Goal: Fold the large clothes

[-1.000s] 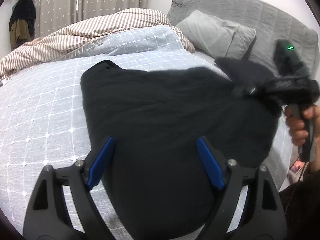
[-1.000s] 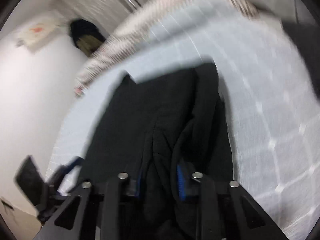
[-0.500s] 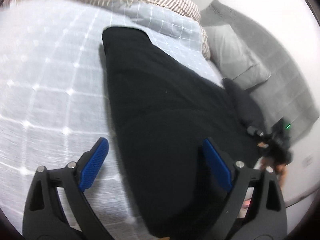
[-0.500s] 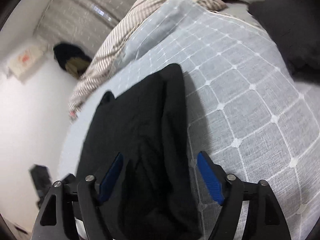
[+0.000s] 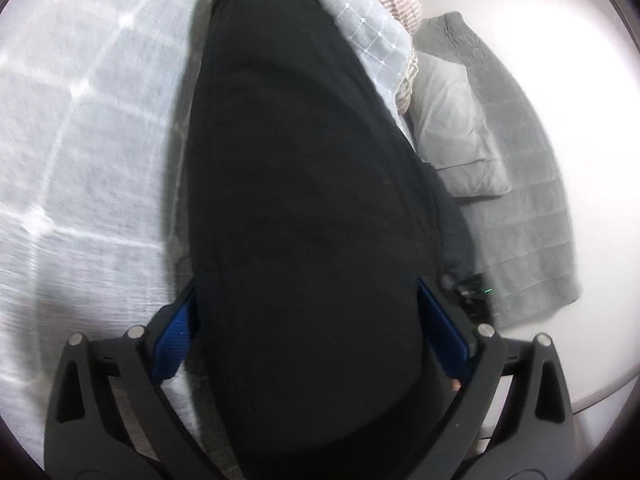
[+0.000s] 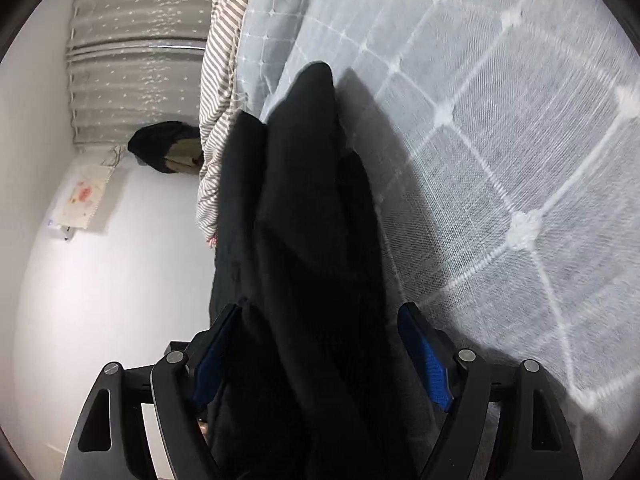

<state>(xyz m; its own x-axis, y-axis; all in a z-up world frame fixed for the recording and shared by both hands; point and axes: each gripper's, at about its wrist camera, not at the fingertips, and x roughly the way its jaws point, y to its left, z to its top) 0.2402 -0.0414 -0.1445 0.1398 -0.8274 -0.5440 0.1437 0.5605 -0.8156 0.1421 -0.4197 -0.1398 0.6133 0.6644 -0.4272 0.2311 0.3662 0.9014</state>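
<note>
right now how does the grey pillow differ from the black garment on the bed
The grey pillow is pale and small in view; the black garment is dark and fills most of the view. The pillow leans against the quilted grey headboard cover; the garment lies stretched along the white-gridded bedspread. Both are soft fabric.

Left hand-held gripper (image 5: 306, 324) jaws wide, just been opening; right hand-held gripper (image 6: 320, 354) jaws parted

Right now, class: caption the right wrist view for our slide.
Open right gripper straddling a folded black garment on a grid-patterned bedspread.
</note>
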